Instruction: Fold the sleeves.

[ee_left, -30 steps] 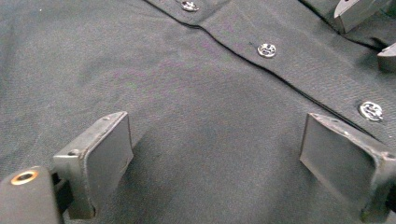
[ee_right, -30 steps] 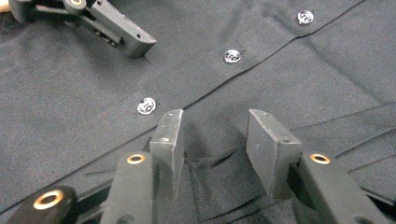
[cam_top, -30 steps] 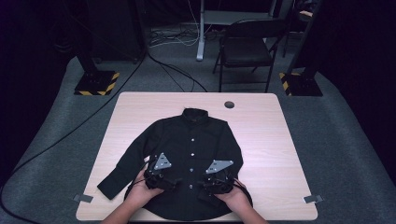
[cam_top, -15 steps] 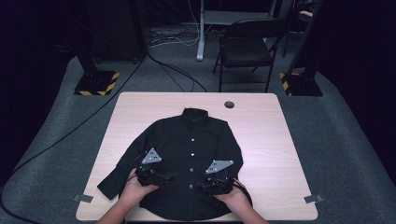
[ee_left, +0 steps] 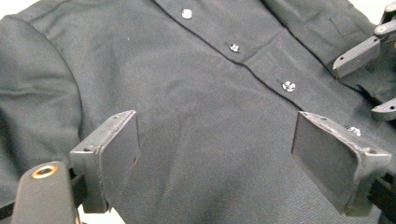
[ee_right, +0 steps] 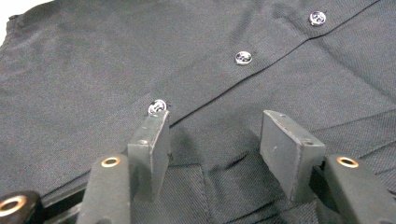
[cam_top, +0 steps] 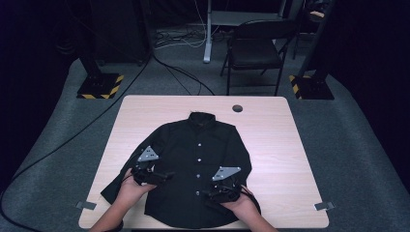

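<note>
Where hands cover it, black shirt hem hidden, left cuff indistinct

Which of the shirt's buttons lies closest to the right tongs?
The lowest button in the right gripper view, right at the tip of the right tongs' left jaw; the other two sit farther up the placket.

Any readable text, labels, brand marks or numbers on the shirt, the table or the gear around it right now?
No readable text in any view.
Black shirt: no label, tag or print visible; the buttons show a pattern too small to read.
Table: bare wood grain, no markings.
Yellow-and-black hazard stripes on the stand bases: a warning pattern, no words.
</note>
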{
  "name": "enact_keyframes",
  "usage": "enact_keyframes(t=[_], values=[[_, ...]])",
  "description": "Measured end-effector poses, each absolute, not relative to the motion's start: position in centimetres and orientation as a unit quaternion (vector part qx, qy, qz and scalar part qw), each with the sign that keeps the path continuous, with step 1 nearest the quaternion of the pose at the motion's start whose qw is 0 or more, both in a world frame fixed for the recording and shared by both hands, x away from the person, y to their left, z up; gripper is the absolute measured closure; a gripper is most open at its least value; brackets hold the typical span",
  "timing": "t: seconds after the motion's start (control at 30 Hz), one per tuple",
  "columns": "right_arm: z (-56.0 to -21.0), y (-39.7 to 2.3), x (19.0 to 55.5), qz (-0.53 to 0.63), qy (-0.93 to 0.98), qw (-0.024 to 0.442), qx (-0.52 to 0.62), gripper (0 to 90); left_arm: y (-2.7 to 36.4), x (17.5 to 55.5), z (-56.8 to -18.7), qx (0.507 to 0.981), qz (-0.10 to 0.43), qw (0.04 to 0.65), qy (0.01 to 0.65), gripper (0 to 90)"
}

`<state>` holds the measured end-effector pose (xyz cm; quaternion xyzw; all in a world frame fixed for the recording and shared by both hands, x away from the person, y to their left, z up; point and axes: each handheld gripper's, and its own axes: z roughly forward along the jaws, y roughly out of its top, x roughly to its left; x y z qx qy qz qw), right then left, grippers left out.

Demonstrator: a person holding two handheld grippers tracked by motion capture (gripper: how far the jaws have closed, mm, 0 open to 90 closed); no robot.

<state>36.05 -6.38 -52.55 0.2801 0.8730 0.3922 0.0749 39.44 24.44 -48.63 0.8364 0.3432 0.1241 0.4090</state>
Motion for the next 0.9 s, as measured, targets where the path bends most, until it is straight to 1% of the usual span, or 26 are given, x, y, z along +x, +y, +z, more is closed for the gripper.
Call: enact_keyframes(t=[0.17,0.3,0.5,0.73,0.9], values=[[-52.6,-6.3,36.0,0.393,0.873,0.077,0.278,40.6,25.0,39.3,-47.9,0.832,0.131,0.415,0.344,18.3],[-52.6,-6.3,36.0,0.394,0.873,0.077,0.276,39.9,25.7,39.2,-47.6,0.826,0.117,0.428,0.347,19.6],[-52.7,-6.3,35.8,0.395,0.873,0.080,0.274,38.7,26.9,38.8,-47.5,0.829,0.116,0.418,0.354,22.6],[-52.7,-6.3,35.8,0.397,0.871,0.081,0.276,38.0,28.5,38.4,-47.4,0.823,0.118,0.419,0.364,23.4],[-52.8,-6.3,35.8,0.398,0.871,0.083,0.276,37.7,29.5,38.1,-47.4,0.818,0.125,0.419,0.373,26.1]])
